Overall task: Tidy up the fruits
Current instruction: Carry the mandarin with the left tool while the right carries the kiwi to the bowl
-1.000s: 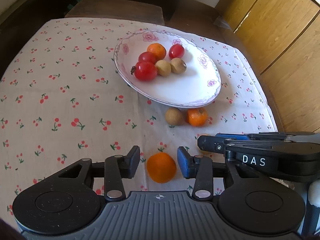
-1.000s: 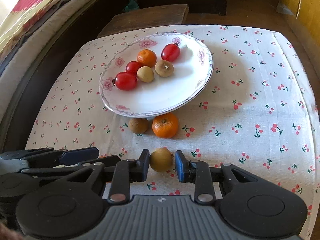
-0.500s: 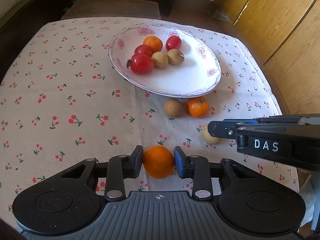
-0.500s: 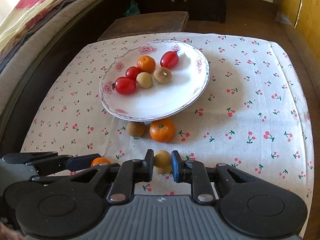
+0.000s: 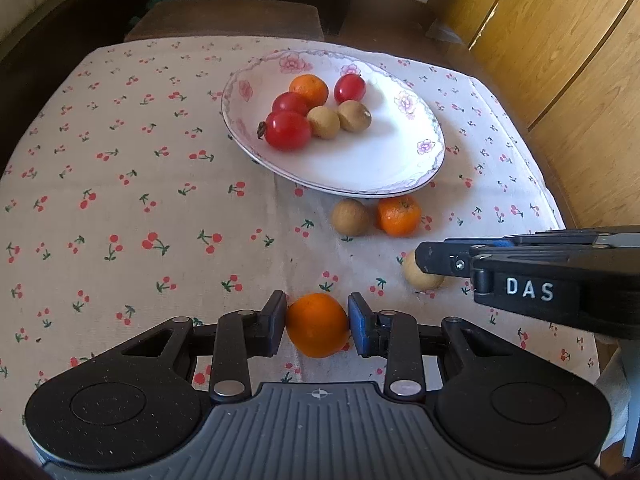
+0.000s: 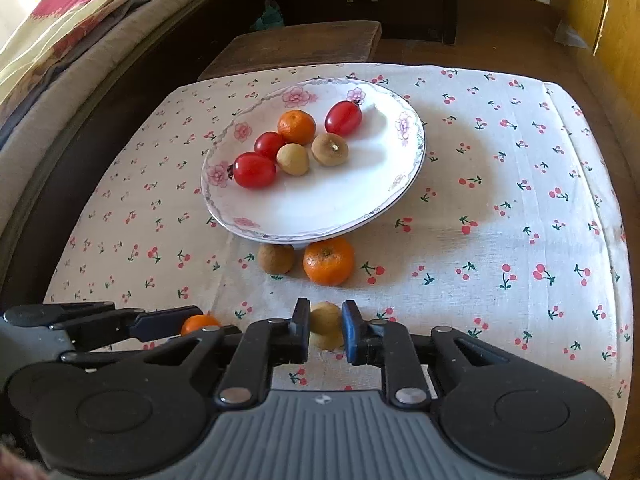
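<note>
Left gripper (image 5: 317, 323) clamped on an orange (image 5: 317, 325), both pads touching its sides, low over the cherry-print tablecloth (image 5: 120, 208); right gripper (image 6: 325, 327) closed about a pale tan fruit (image 6: 326, 324), pads against its flanks, fruit at or just above the cloth, contact with the cloth not discernible. Flowered plate (image 6: 372, 204) at table centre, carrying three red tomatoes, one orange and two tan fruits grouped toward its far left. Just in front of the plate rim, on the cloth: a brown round fruit (image 6: 276, 258) beside a second orange (image 6: 328, 261), nearly touching. Wooden stool (image 6: 296, 46) beyond the far table edge; wooden cabinet doors (image 5: 560, 60) at right
</note>
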`<state>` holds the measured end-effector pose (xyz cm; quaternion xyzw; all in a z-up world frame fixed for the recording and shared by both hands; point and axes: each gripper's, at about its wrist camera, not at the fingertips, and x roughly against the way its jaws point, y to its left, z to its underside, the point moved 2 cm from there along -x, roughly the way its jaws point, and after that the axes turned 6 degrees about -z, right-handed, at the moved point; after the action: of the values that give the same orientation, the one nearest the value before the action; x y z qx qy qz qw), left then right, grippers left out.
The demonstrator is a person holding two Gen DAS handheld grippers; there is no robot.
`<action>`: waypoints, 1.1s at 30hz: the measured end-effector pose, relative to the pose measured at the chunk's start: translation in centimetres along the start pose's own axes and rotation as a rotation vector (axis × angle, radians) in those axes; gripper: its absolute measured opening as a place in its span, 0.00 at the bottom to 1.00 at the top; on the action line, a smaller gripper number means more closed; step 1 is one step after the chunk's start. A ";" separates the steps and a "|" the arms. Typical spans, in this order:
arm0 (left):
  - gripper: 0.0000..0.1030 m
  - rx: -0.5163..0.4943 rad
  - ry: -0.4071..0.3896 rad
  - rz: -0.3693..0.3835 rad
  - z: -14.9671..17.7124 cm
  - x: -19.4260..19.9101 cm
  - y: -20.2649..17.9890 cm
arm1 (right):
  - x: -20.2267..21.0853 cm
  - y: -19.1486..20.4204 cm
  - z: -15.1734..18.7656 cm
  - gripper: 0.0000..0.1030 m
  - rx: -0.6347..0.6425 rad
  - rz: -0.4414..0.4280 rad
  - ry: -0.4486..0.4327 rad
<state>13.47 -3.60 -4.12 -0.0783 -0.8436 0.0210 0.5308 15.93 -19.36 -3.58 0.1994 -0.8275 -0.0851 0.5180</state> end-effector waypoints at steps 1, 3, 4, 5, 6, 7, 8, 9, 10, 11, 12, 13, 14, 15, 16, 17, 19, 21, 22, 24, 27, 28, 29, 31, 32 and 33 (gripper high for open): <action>0.41 0.003 0.001 0.001 0.0 0.0 0.0 | -0.2 -0.1 0.0 0.21 -0.004 -0.005 0.012; 0.39 -0.001 0.000 0.003 -0.1 0.0 -0.1 | -0.5 0.0 0.2 0.24 -0.009 -0.022 0.026; 0.40 -0.008 0.003 0.002 0.0 -0.1 -0.2 | -0.8 0.0 0.3 0.26 -0.010 -0.023 0.028; 0.40 -0.013 0.004 0.003 0.0 -0.2 -0.3 | -0.9 0.1 0.3 0.28 -0.008 -0.018 0.024; 0.40 -0.010 0.003 0.002 0.1 -0.2 -0.2 | -0.9 0.2 0.2 0.28 -0.004 -0.012 0.018; 0.40 -0.006 0.002 0.003 0.0 -0.3 -0.2 | -1.0 0.4 0.1 0.28 0.008 -0.007 0.019; 0.40 -0.005 0.002 0.005 0.0 -0.3 -0.2 | -1.1 0.5 0.0 0.28 0.014 -0.006 0.021; 0.40 -0.007 0.003 0.005 0.0 -0.3 -0.2 | -1.3 0.6 0.1 0.28 0.012 -0.010 0.024; 0.40 -0.010 0.002 0.004 0.0 -0.3 -0.2 | -1.6 0.5 0.1 0.28 0.003 -0.018 0.027; 0.40 -0.013 0.003 0.004 0.0 -0.3 -0.2 | -1.8 0.4 0.2 0.28 -0.011 -0.029 0.029; 0.40 -0.019 0.002 0.002 0.1 -0.3 -0.2 | -1.9 0.4 0.3 0.28 -0.016 -0.032 0.025; 0.40 -0.022 0.000 0.000 0.1 -0.3 -0.2 | -1.7 0.5 0.3 0.28 -0.009 -0.025 0.023; 0.41 -0.022 0.000 -0.001 0.1 -0.3 -0.2 | -1.6 0.6 0.3 0.28 0.002 -0.015 0.021; 0.41 -0.027 -0.001 -0.002 0.1 -0.3 -0.3 | -1.6 0.7 0.4 0.28 0.010 -0.008 0.018; 0.41 -0.030 -0.002 -0.005 0.1 -0.3 -0.3 | -1.5 0.7 0.4 0.27 0.010 -0.003 0.017; 0.41 -0.033 -0.003 -0.007 0.2 -0.3 -0.3 | -1.4 0.7 0.4 0.27 0.010 -0.003 0.018; 0.40 -0.042 -0.004 -0.010 0.2 -0.2 -0.4 | -1.2 0.5 0.5 0.27 0.013 0.004 0.017; 0.40 -0.044 -0.007 -0.013 0.2 -0.1 -0.3 | -0.9 0.3 0.5 0.27 0.017 0.018 0.010; 0.40 -0.042 -0.009 -0.014 0.2 0.0 -0.3 | -0.7 0.2 0.5 0.27 0.014 0.020 0.002; 0.40 -0.039 -0.018 -0.015 0.0 0.2 -0.3 | -0.3 0.2 0.3 0.27 0.013 0.021 -0.010; 0.40 -0.043 -0.036 -0.018 -0.3 0.5 -0.6 | 0.4 0.4 0.0 0.27 0.016 0.018 -0.034; 0.40 -0.045 -0.040 -0.017 -0.4 0.6 -0.7 | 0.5 0.5 -0.1 0.27 0.018 0.018 -0.042; 0.40 -0.048 -0.044 -0.017 -0.5 0.7 -0.8 | 0.7 0.6 -0.2 0.27 0.022 0.019 -0.048; 0.40 -0.054 -0.052 -0.021 -0.7 0.8 -0.9 | 1.0 0.7 -0.5 0.27 0.022 0.016 -0.059; 0.40 -0.055 -0.056 -0.024 -0.8 0.9 -0.9 | 1.1 0.7 -0.6 0.27 0.021 0.015 -0.063; 0.40 -0.054 -0.061 -0.026 -1.0 1.0 -0.9 | 1.2 0.7 -0.8 0.27 0.021 0.015 -0.069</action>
<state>13.84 -4.37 -2.69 -0.0809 -0.8607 -0.0063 0.5025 15.98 -19.12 -2.04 0.1954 -0.8471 -0.0793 0.4879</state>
